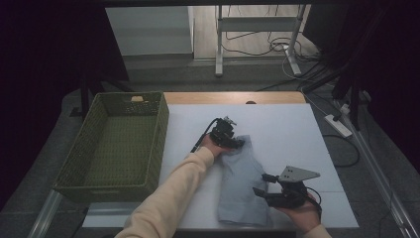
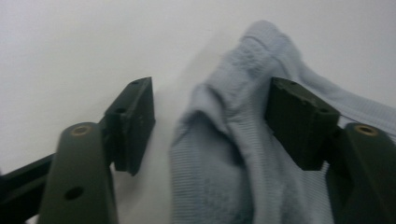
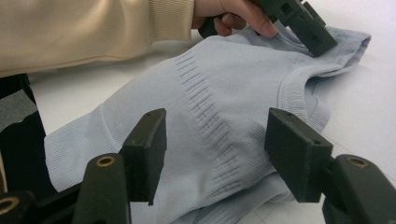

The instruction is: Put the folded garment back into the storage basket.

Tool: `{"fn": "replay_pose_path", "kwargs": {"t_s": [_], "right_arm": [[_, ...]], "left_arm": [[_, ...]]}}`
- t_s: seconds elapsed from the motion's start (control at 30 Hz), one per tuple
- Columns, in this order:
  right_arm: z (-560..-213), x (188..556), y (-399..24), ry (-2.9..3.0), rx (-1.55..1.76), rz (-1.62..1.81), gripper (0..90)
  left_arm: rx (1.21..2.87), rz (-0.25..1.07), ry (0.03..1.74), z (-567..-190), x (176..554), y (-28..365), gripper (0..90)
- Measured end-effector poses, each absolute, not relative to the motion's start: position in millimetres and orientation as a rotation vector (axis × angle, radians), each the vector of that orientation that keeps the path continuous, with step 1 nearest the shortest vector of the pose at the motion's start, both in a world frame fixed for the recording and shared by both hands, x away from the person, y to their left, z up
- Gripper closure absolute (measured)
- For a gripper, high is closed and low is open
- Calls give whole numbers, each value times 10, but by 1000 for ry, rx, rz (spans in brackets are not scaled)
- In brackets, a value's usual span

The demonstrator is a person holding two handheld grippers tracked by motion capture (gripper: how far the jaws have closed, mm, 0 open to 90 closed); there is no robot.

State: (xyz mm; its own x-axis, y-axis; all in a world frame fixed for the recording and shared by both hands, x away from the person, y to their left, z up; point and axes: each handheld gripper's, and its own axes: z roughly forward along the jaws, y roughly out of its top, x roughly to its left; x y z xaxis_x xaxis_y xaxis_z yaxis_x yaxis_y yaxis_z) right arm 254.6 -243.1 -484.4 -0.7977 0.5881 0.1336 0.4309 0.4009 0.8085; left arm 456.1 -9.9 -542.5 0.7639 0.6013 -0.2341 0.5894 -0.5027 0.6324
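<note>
- Nearest the camera in the high view, two forearms come in from the bottom edge; the left one wears a cream sleeve (image 1: 163,203).
- The right tool (image 1: 270,191) sits low near the table's front edge, at the right side of a pale blue garment (image 1: 242,183). In the right gripper view its two black jaws stand partly apart with the ribbed knit fabric (image 3: 215,112) lying between and beyond them; the pads do not press on it.
- The garment lies crumpled on the white table (image 1: 287,134), slightly right of the middle, running from the front edge toward the centre.
- The left tool (image 1: 229,136) rests at the garment's far end. In the left gripper view a raised fold of the blue cloth (image 2: 233,121) stands between its jaws; one pad touches the fold, the other stands clear beside bare white surface, so the tool is partly open and not clamped.
- To the left, a green woven basket (image 1: 158,144) stands along the table's left side, well apart from the garment.
- Beyond the white sheet, a strip of wooden tabletop (image 1: 233,97) shows at the far edge.
- Farther back lies a grey floor with loose cables (image 1: 277,47), the metal legs of a stand (image 1: 218,44), and a white power strip (image 1: 338,125) at right.
- Dark curtains (image 1: 44,59) close the room on both sides.
</note>
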Motion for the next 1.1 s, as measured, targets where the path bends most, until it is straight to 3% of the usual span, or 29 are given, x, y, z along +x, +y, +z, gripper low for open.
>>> {"fn": "replay_pose_path", "kwargs": {"t_s": [0.47,0.67,1.1], "right_arm": [[-4843,2550,-2436,2476,913,1349,387],[-4843,2553,-2448,2472,917,1344,387],[-4839,2560,-2483,2441,956,1346,383]], "left_arm": [[2242,-34,789,-5422,4468,-133,749],[2249,4,764,-5395,4443,-140,794],[2134,100,782,-5073,4473,97,803]]}}
